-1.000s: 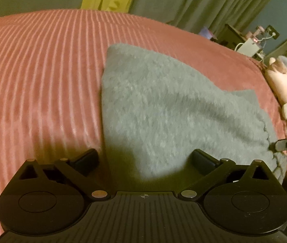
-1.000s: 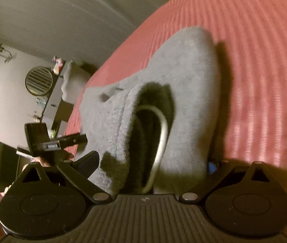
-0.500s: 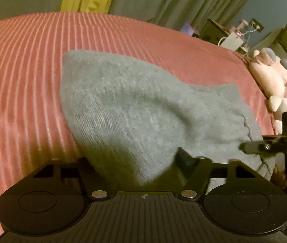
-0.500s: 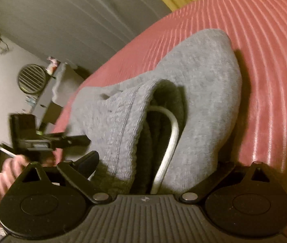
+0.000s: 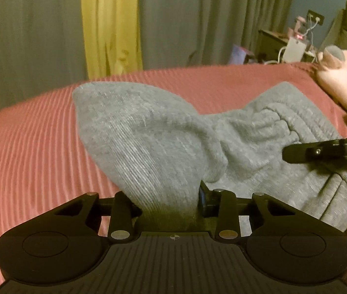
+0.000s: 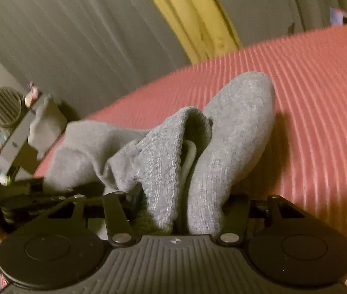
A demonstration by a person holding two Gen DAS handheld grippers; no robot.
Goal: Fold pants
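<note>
Grey knit pants (image 5: 149, 144) are rising off the pink bed (image 5: 26, 147) now: we are closing both jaws on them, left gripper (image 5: 168, 205) and right gripper (image 6: 180, 210), which gaped wide a second ago (fabric bunched between each), so we are starting the fold.

A bed (image 5: 31, 147) under a pink ribbed cover fills both views; grey pants (image 5: 149, 134) lie bunched on it, their near edge lifted off the cover; a pink plush toy (image 5: 342, 83) rests at the bed's right edge.
</note>
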